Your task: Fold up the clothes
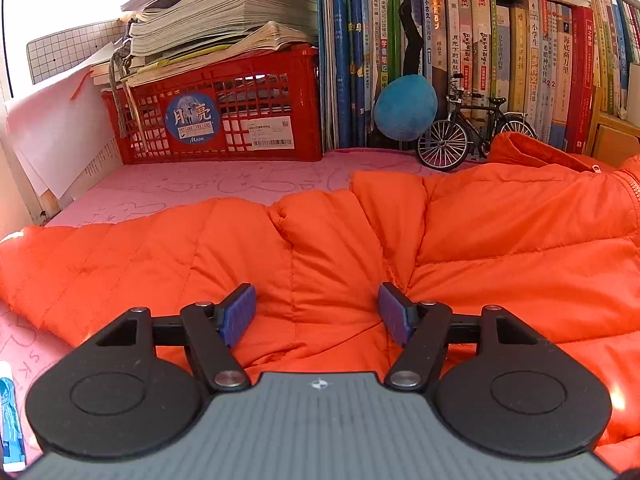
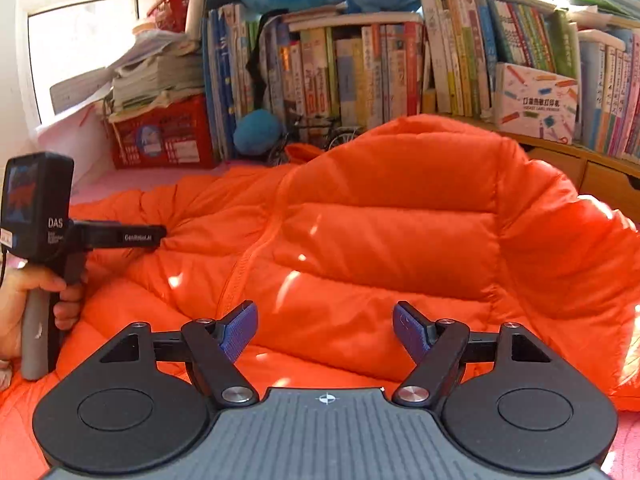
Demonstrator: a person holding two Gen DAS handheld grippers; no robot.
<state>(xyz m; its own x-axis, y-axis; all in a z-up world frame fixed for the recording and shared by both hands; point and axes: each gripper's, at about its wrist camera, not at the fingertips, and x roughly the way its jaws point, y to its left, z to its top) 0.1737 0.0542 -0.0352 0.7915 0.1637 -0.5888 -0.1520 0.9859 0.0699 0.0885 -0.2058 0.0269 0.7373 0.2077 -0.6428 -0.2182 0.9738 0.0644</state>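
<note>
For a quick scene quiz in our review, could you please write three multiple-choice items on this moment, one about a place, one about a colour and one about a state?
1. Where does the model bicycle stand?
A. In front of the upright books, beside the blue plush ball
B. Inside the red crate
C. On top of the stacked papers

2. What colour is the puffy jacket?
A. Green
B. Orange
C. Black

3. How does the right tool stand?
A. Shut on a sleeve
B. Shut on the zip
C. Open over the jacket, gripping nothing

Answers:
1 A, its wheels rest on the pink surface at the foot of the books.
2 B, both views show orange quilted fabric.
3 C, its blue pads stand apart with nothing pinched between them.
</note>
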